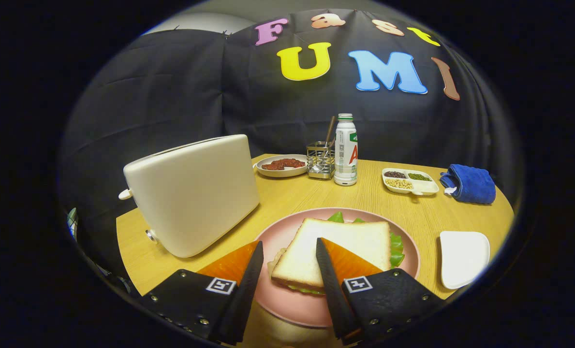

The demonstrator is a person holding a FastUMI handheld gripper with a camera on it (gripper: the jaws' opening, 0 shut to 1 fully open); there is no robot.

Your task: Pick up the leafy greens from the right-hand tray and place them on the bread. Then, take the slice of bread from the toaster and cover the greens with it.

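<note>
A slice of white bread (335, 249) lies on top of leafy greens (395, 246) on a pink plate (282, 232); green leaf edges stick out beyond it and at its right side, and a lower slice shows under its near edge. My gripper (289, 246) hovers over the near part of the plate, open, with nothing between the fingers. One fingertip is over the bread's near edge, the other over the plate's rim. A white toaster (193, 193) stands to the left of the plate. A white tray (464, 258) sits bare to the right of the plate.
At the back of the wooden table (287, 198) stand a plate of red food (282, 165), a metal cutlery holder (320, 159), a white bottle (346, 151), a divided dish of beans (409, 181) and a folded blue cloth (468, 183).
</note>
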